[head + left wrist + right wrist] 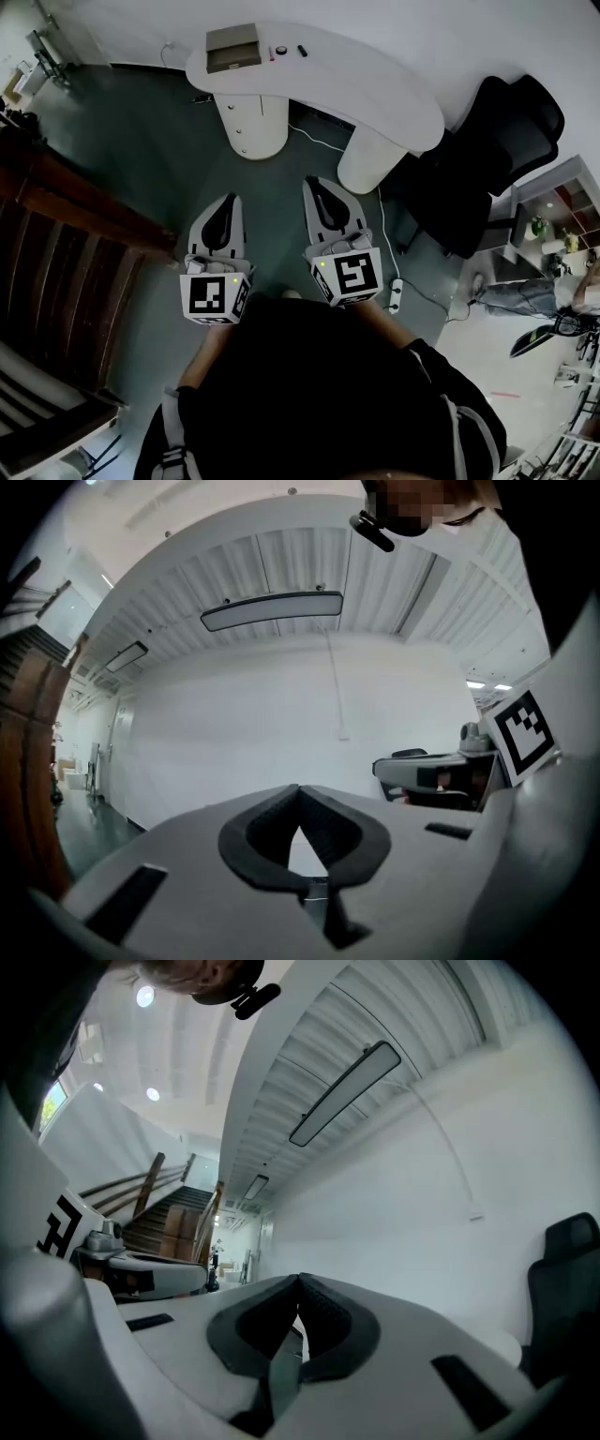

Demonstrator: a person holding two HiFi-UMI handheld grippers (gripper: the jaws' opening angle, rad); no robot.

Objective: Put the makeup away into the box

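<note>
Risks from here, by judgement: sweeping the small makeup pieces (286, 51) off the counter (375, 94) on a hasty reach, squeezing a slick little case near its end and shooting it out, or dropping one short of the box (232, 47). Likely causes: a smooth, glossy white top with a rounded, lipless edge, tiny hard items, broad blunt tips.

Left gripper (228, 199) and right gripper (315, 183): jaws shut tip to tip, nothing between them, held over the dark floor (141, 150), well short of the counter.

Makeup near the counter's left end, just right of the box: a pinkish sliver (271, 56), a round dark compact (280, 50), a short black tube (302, 50); too small for finer detail.

Box grey, flat, rectangular; open or closed, impossible to tell.

Jaws of matte white shell, lined with ribbed dark rubber pads (333, 832).
</note>
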